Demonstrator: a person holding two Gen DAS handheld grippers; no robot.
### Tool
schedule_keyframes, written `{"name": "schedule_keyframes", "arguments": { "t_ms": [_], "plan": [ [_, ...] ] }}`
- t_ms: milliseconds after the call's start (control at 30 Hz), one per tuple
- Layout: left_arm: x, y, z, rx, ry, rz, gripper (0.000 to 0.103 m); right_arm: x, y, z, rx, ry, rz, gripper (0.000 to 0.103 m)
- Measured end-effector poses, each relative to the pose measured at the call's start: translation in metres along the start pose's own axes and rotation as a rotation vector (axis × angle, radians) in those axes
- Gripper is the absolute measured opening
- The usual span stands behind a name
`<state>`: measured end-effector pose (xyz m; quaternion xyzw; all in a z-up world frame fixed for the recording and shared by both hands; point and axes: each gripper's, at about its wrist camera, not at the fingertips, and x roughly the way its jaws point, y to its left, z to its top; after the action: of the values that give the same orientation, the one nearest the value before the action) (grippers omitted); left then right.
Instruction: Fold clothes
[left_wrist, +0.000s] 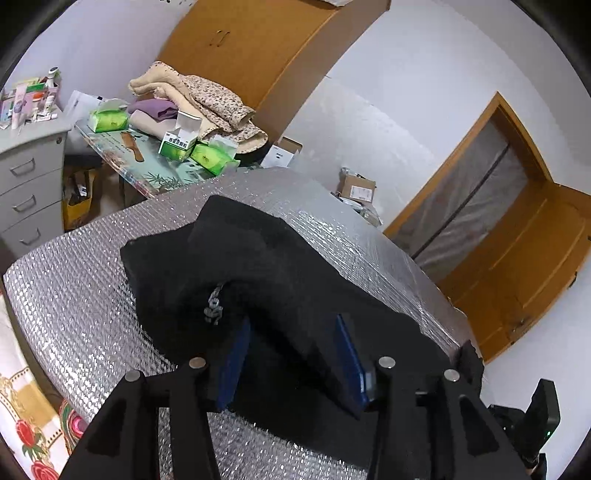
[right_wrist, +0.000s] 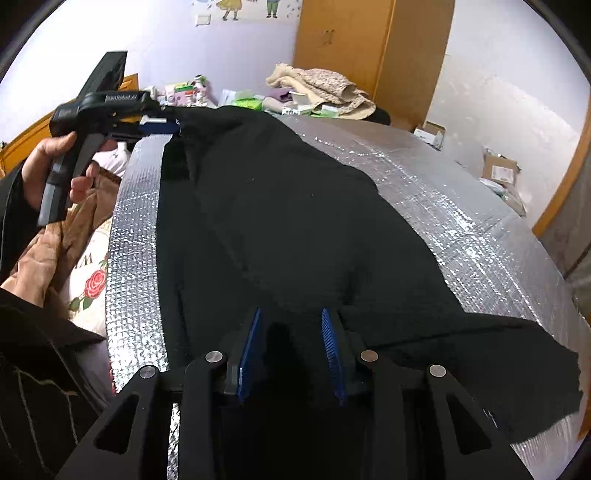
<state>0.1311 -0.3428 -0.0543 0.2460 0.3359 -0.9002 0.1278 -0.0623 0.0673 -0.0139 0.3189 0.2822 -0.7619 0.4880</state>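
The black garment (right_wrist: 288, 221) lies lengthwise between both slack, parted grippers: left gripper (left_wrist: 291, 354) far end, right gripper (right_wrist: 291, 347) near.

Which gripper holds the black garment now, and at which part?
Neither: left gripper and right gripper are open over the black garment.

- one black garment (right_wrist: 280, 229) spread on one silver foil mat (right_wrist: 461, 206);
- two grippers: the left gripper (left_wrist: 291, 354) and the right gripper (right_wrist: 291, 347);
- two green tissue packs (left_wrist: 109, 120);
- one wooden comb (left_wrist: 132, 144);
- one grey drawer cabinet (left_wrist: 29, 177)
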Motion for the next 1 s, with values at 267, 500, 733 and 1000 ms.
{"name": "schedule_keyframes", "arguments": {
  "t_ms": [267,500,733,1000],
  "plan": [
    [0.025,0.016,0.016,-0.115,0.071,0.062,0.021,0.019,-0.008,0.004,-0.006,0.05,0.027,0.032],
    [0.024,-0.001,0.038,-0.055,0.031,0.022,0.007,0.011,-0.008,0.008,-0.028,0.021,0.003,0.005],
    [0.013,-0.04,0.098,0.079,-0.085,-0.073,0.006,-0.025,-0.012,0.031,-0.021,-0.093,-0.007,0.005],
    [-0.004,0.014,0.065,0.074,-0.042,-0.048,0.007,-0.034,0.03,0.03,-0.054,-0.094,0.11,0.005]
  ]
}}
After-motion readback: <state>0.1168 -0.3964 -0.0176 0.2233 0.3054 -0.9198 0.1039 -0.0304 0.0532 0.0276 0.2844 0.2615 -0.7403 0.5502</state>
